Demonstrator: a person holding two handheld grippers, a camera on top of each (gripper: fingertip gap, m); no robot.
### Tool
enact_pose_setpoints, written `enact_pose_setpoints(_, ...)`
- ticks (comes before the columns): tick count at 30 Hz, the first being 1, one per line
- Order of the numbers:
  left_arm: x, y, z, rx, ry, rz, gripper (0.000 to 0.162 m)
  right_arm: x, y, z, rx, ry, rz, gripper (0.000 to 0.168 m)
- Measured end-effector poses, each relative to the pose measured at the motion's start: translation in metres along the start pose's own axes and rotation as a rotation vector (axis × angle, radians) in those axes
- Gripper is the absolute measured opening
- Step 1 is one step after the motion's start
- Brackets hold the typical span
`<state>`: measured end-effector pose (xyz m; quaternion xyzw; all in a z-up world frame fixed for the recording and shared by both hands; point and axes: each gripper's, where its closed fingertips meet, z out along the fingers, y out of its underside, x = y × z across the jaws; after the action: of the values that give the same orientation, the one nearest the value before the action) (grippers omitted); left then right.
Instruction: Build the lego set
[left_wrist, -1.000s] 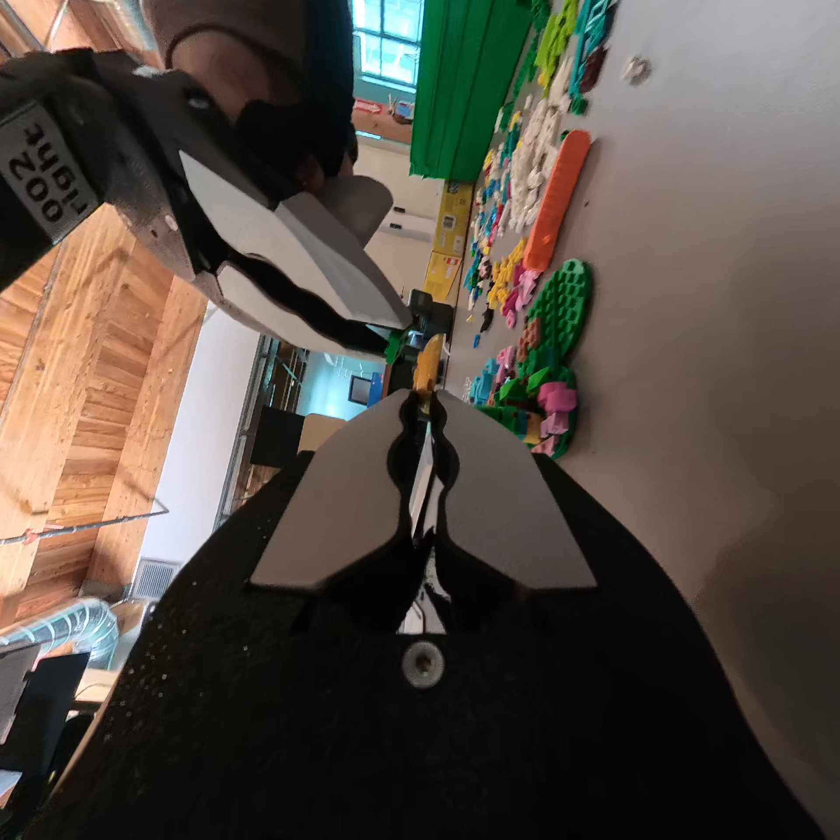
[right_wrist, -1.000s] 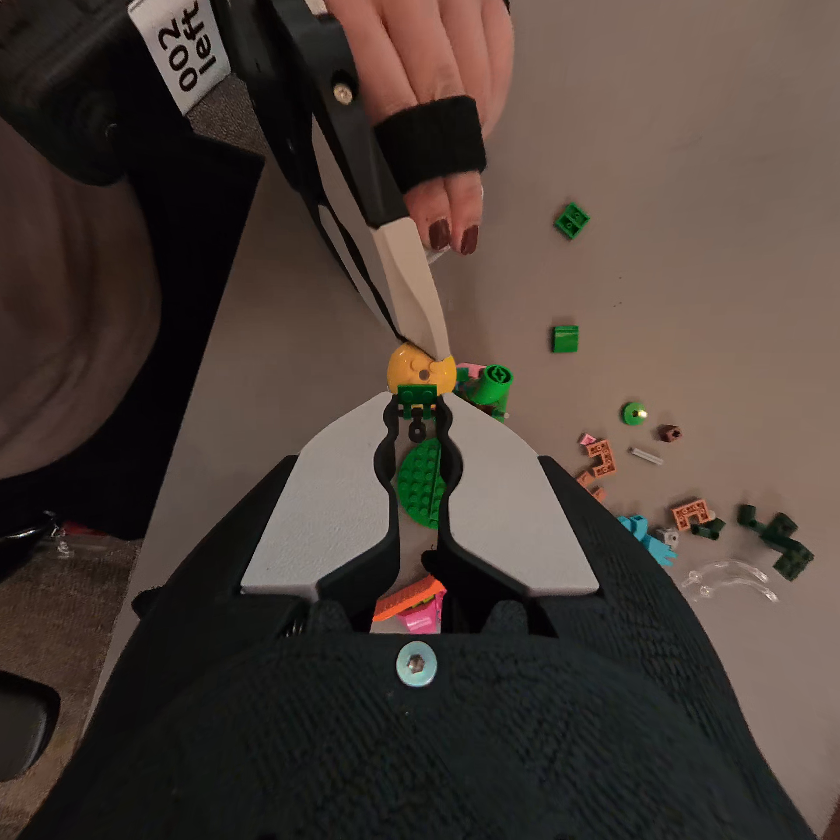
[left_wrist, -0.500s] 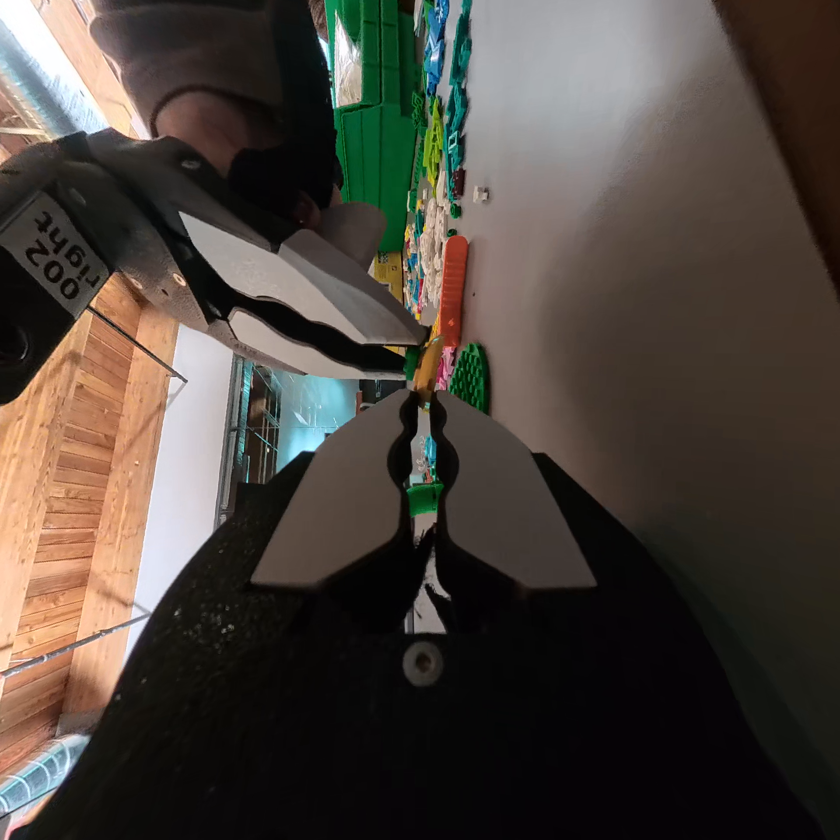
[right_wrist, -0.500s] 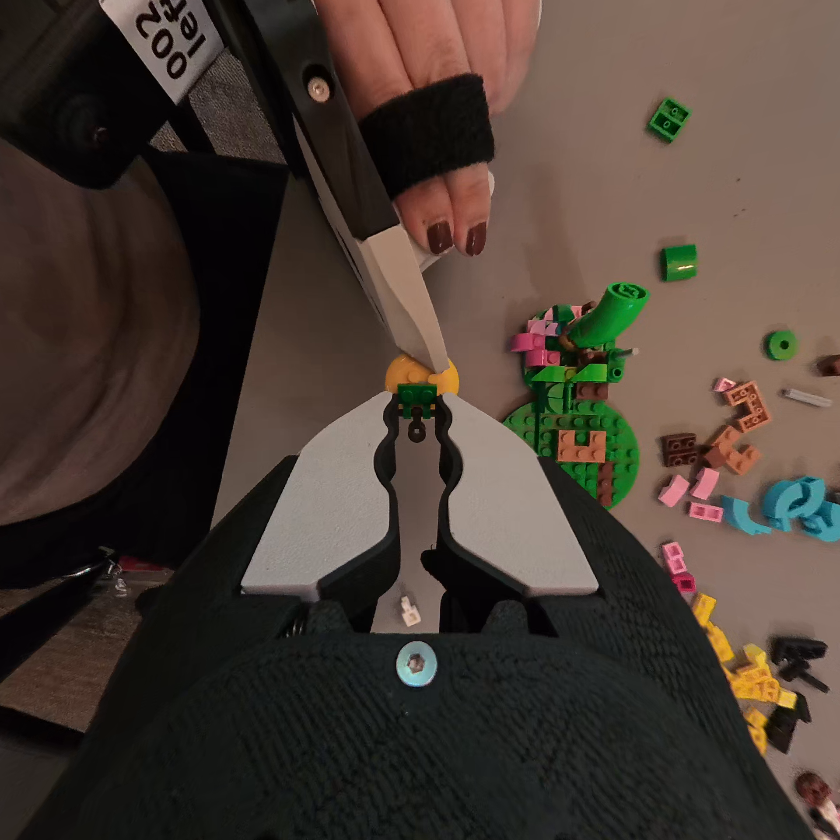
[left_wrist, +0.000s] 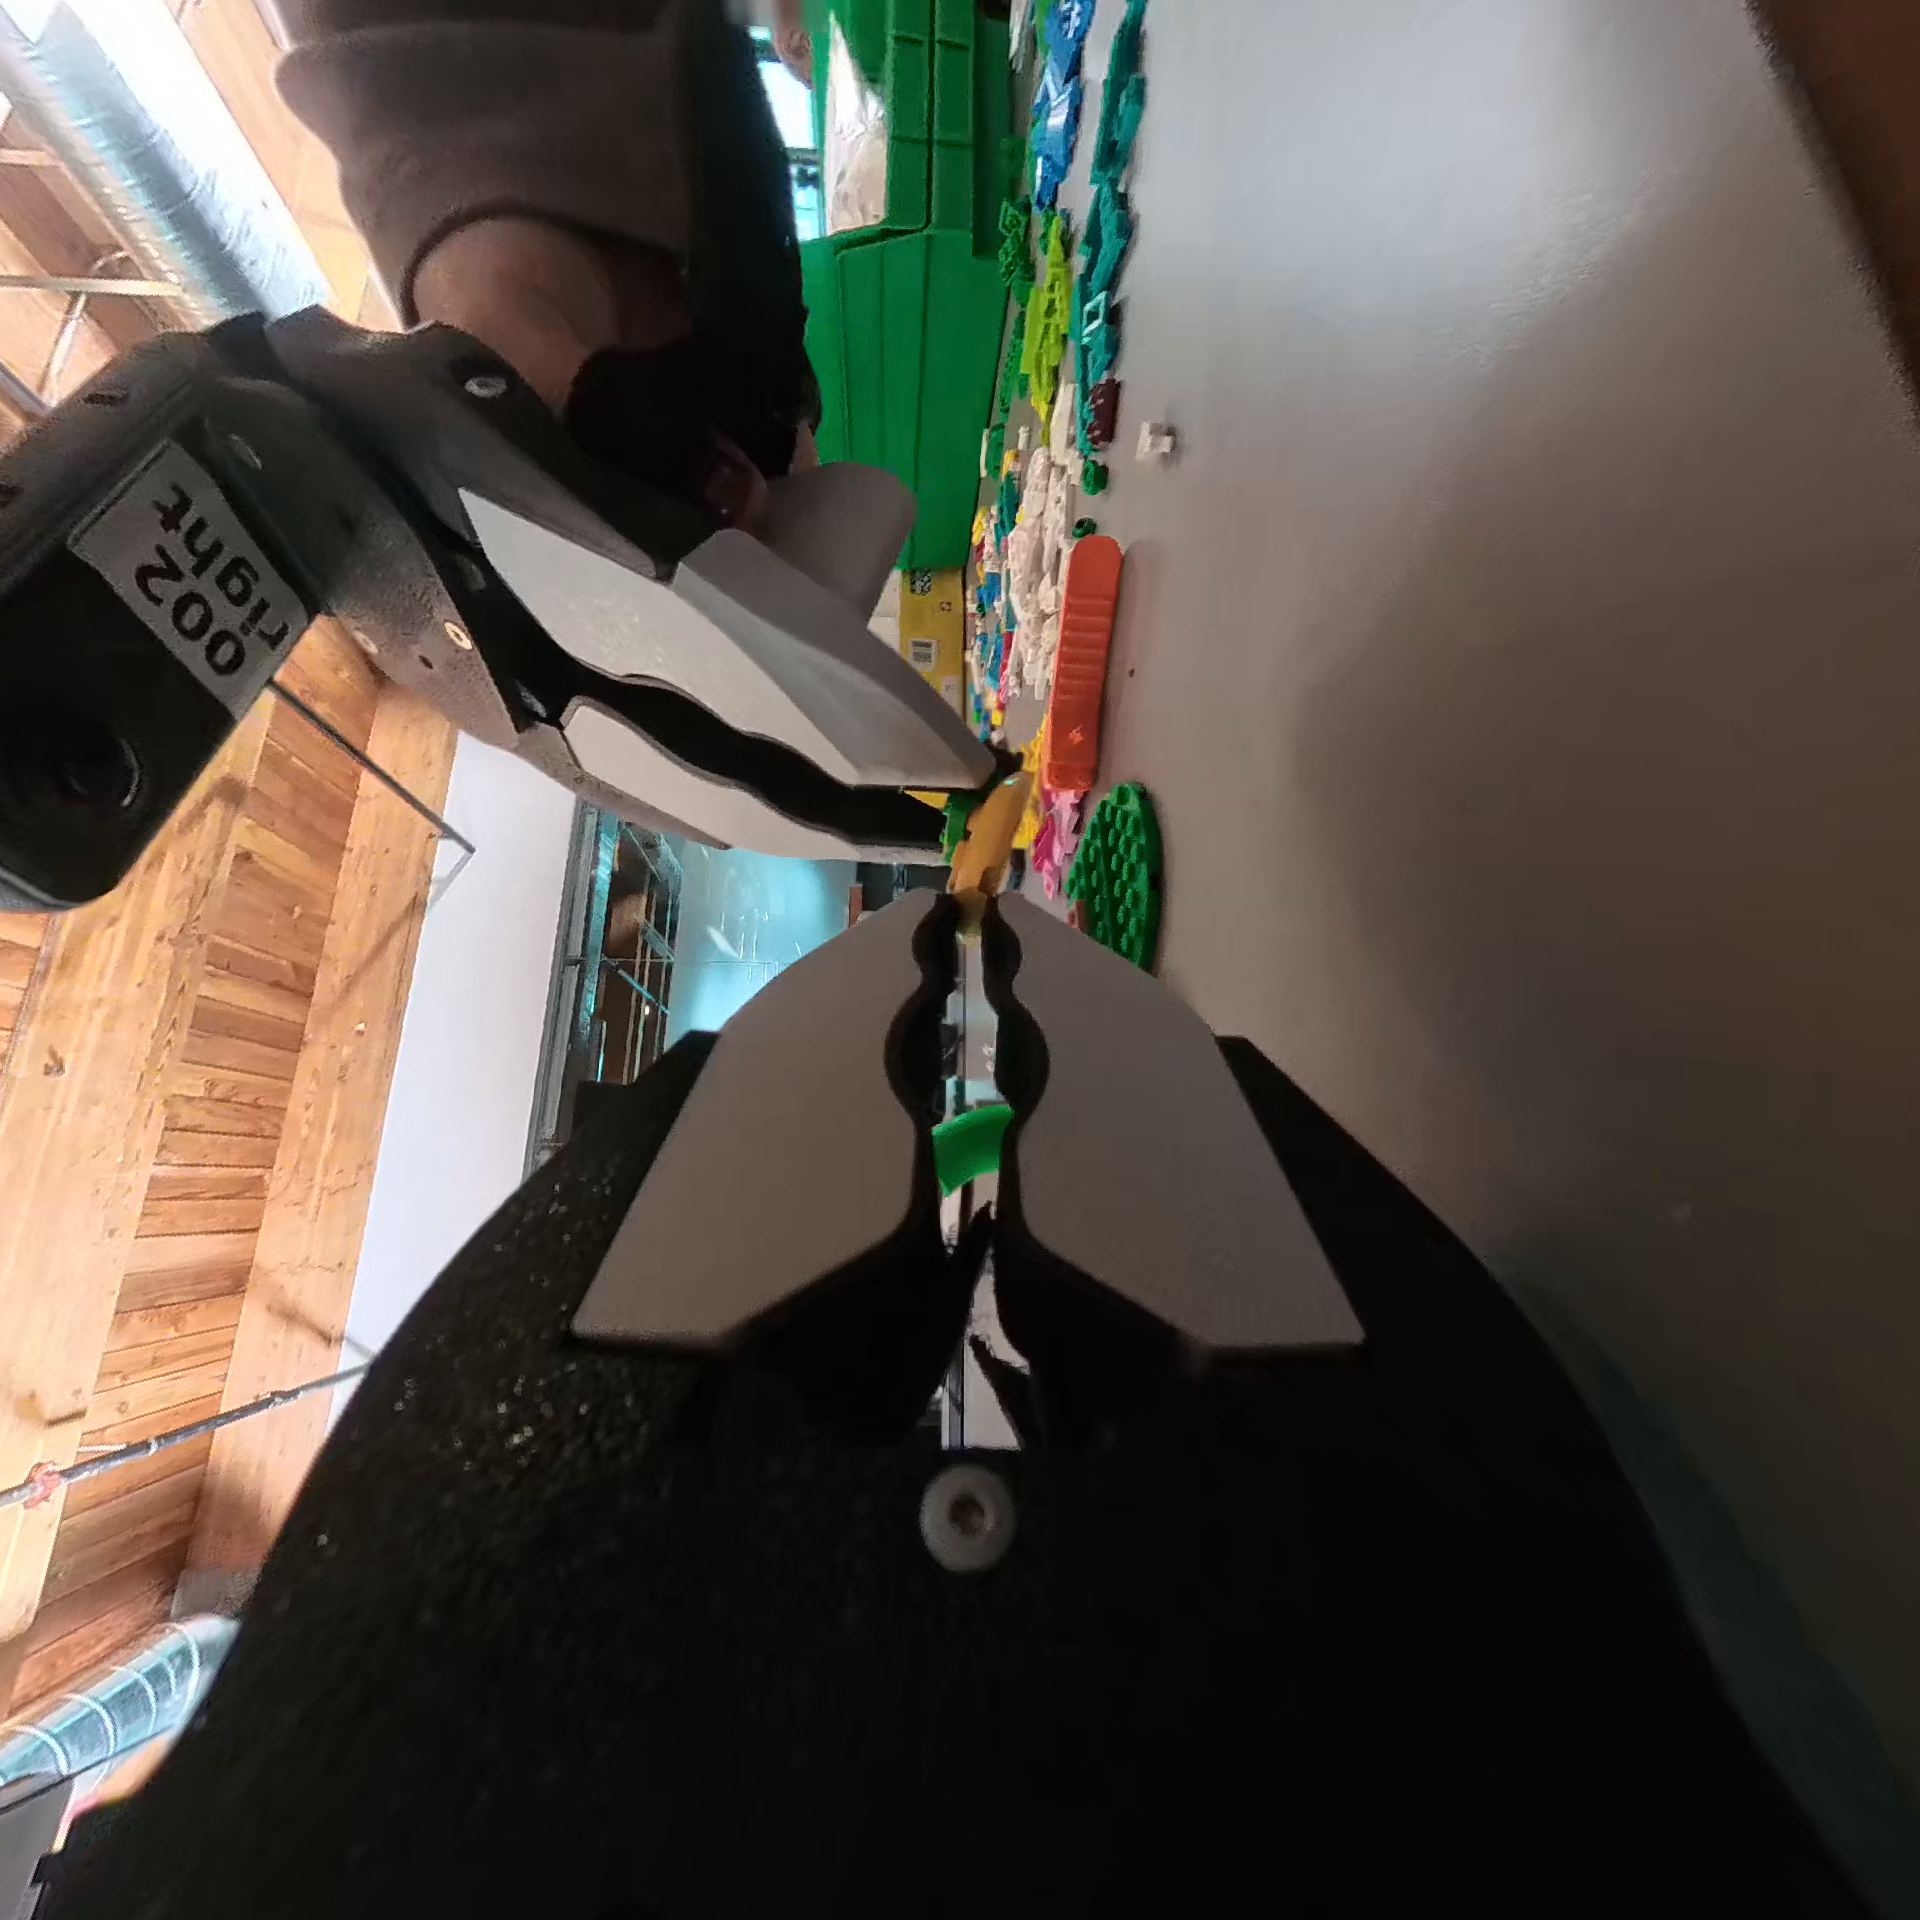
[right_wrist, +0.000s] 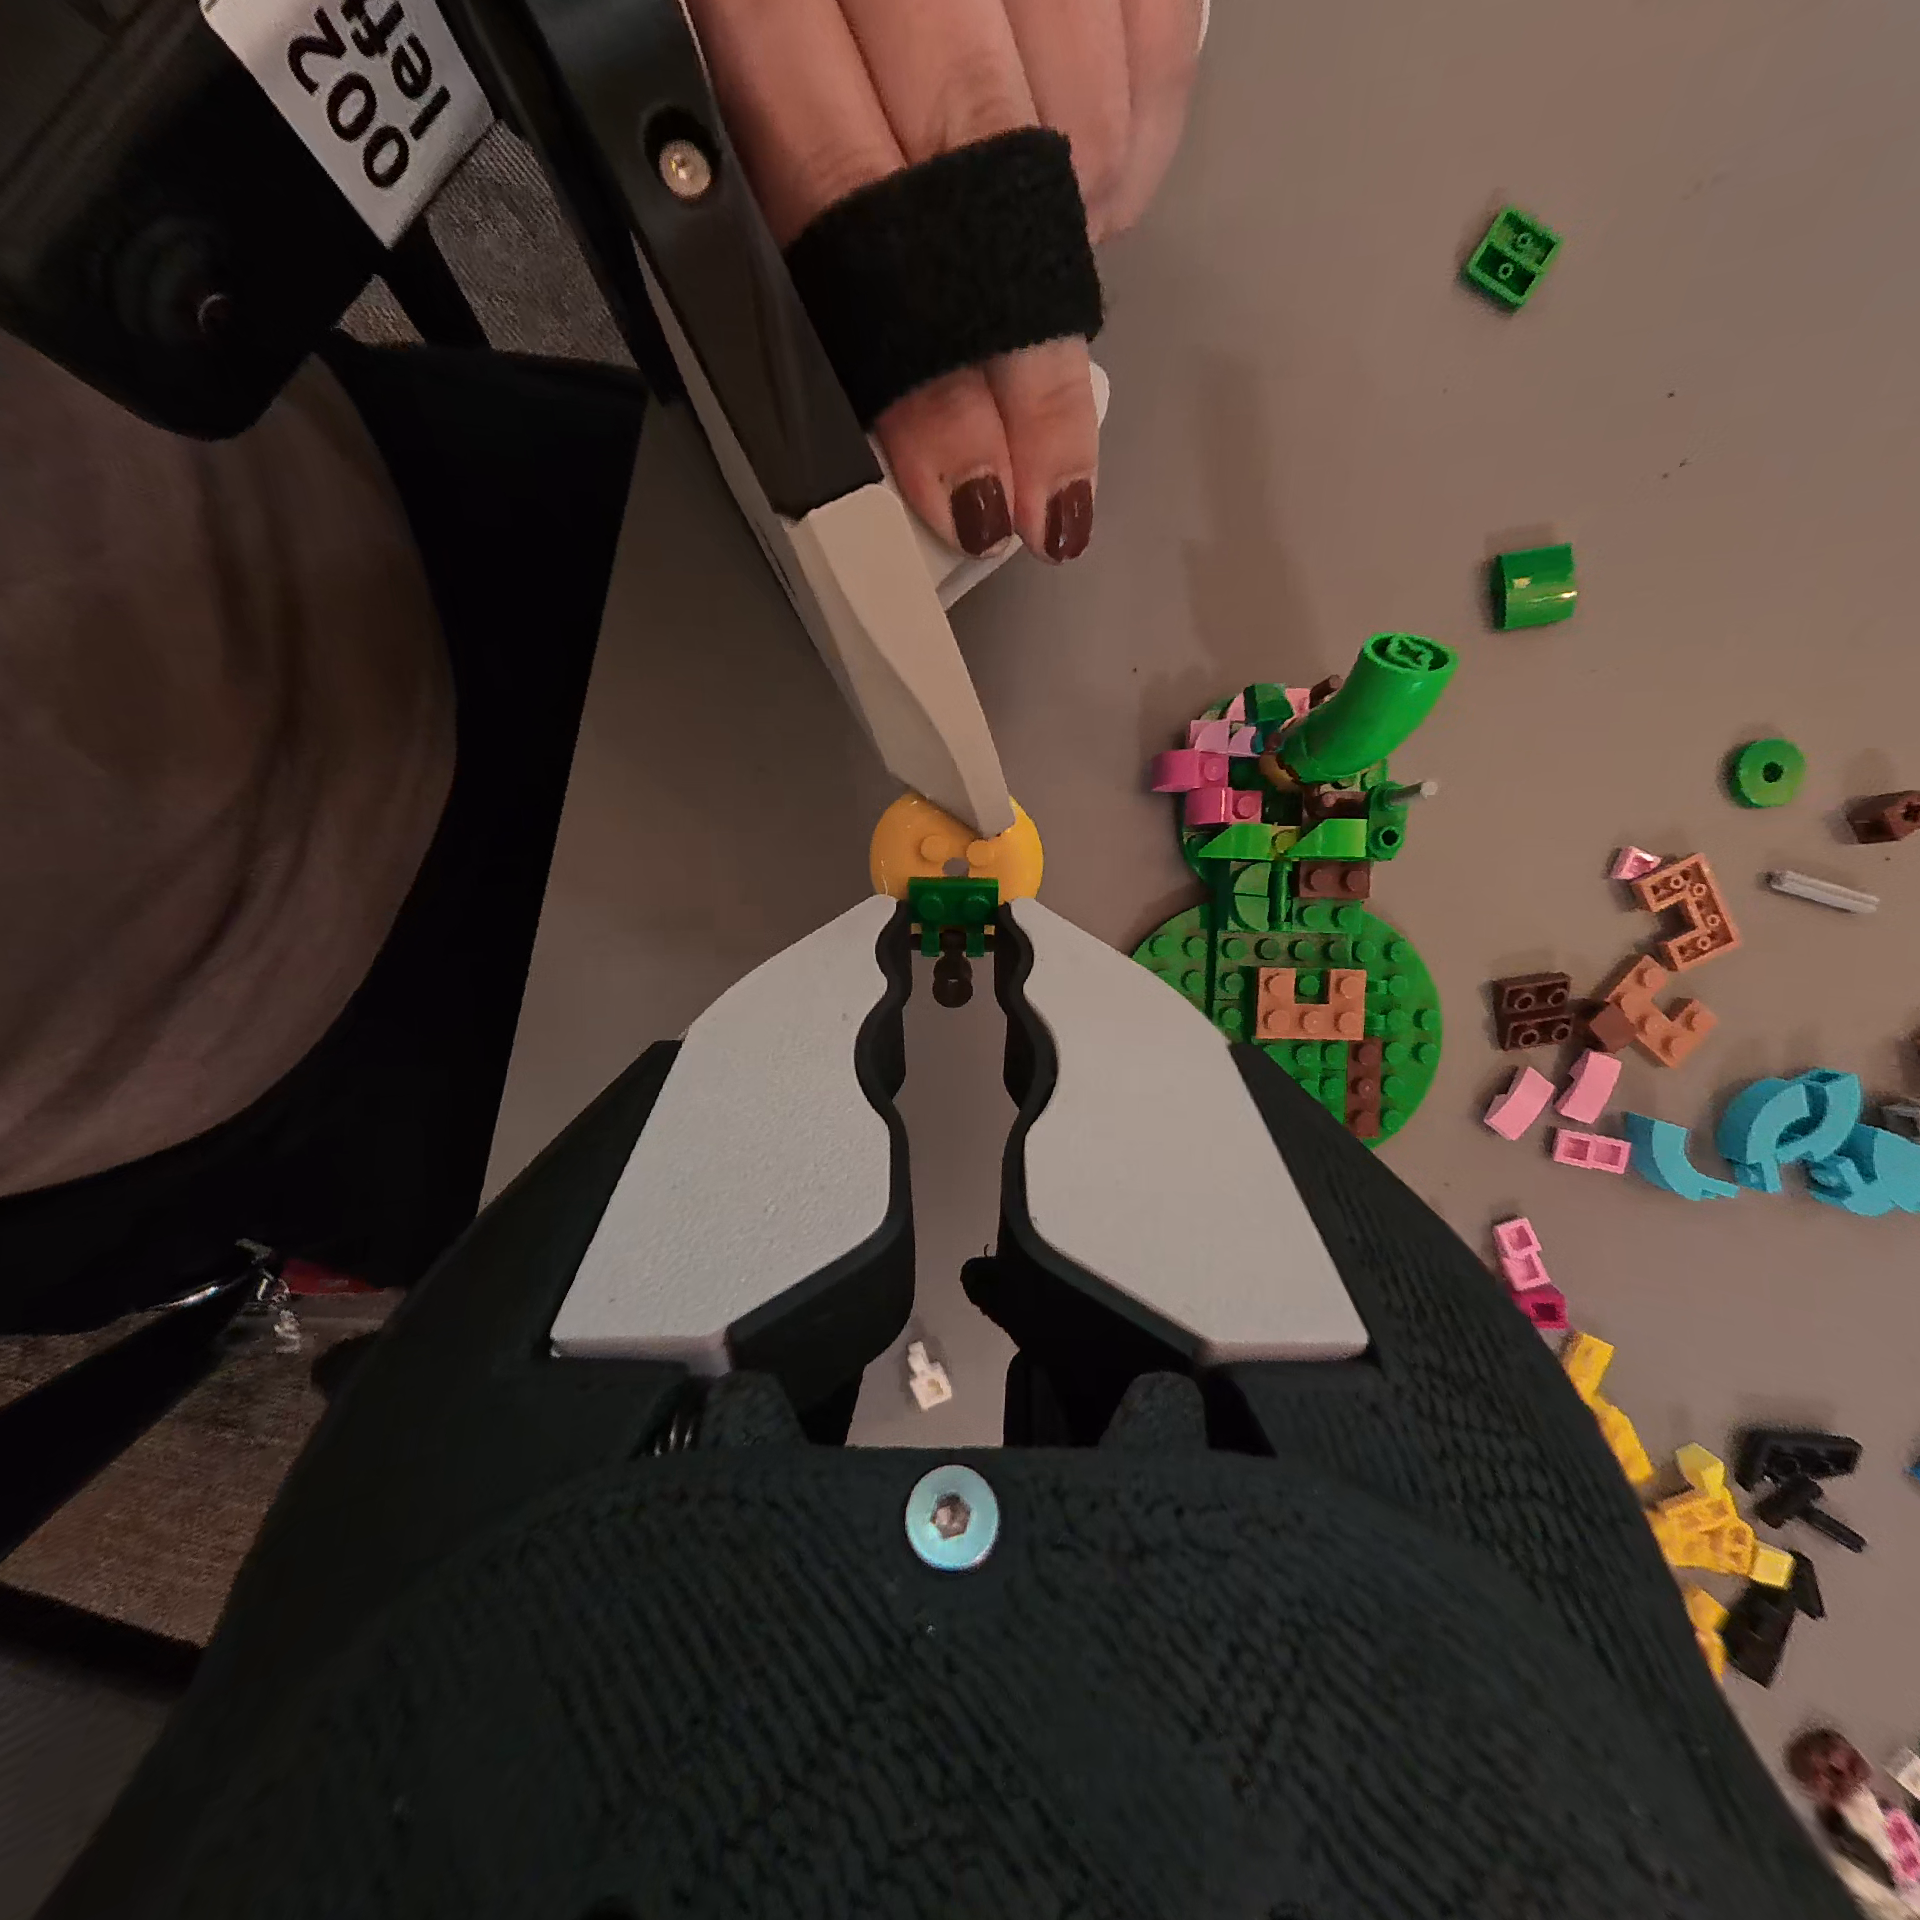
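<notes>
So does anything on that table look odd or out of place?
Mostly ordinary building clutter. One thing stands out: the bright green curved tube on the round green studded base leans sharply sideways rather than standing upright. Loose pink, brown and blue bricks lie scattered beside it.

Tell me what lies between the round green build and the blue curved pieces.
In the right wrist view, loose brown, tan and pink bricks lie on the table between the round green build and the blue curved pieces.
</notes>
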<state>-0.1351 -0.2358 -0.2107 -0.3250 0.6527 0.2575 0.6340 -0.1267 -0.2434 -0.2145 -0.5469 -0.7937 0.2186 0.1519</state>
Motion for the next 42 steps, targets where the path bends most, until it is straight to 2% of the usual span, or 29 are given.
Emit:
enact_pose_setpoints(6, 0.0, 0.0, 0.001, -0.018, -0.004, 0.01, 0.005, 0.001, 0.002, 0.0, -0.135, 0.025, -0.08, 0.013)
enact_pose_setpoints(17, 0.006, 0.002, 0.003, -0.051, 0.017, 0.05, 0.005, 0.003, 0.008, 0.006, -0.381, -0.024, -0.034, 0.013)
enact_pose_setpoints(30, -0.004, 0.007, 0.002, -0.048, -0.009, -0.054, 0.005, 0.007, 0.0, -0.002, -0.309, -0.017, -0.021, 0.015)
enact_pose_setpoints(33, -0.014, 0.017, 0.001, -0.074, -0.033, -0.173, 0.005, 0.005, -0.012, -0.008, -0.229, 0.008, -0.017, 0.048)
enact_pose_setpoints(36, -0.033, 0.029, -0.002, -0.05, -0.06, -0.497, 0.005, 0.015, -0.028, -0.019, -0.129, 0.19, -0.099, 0.077)
enact_pose_setpoints(39, -0.055, 0.026, -0.009, 0.107, -0.054, -0.844, 0.005, 0.025, -0.039, -0.028, -0.061, 0.428, -0.238, 0.075)
enact_pose_setpoints(42, -0.062, 0.025, -0.013, 0.165, -0.043, -0.939, 0.005, 0.027, -0.046, -0.032, 0.002, 0.547, -0.307, 0.053)
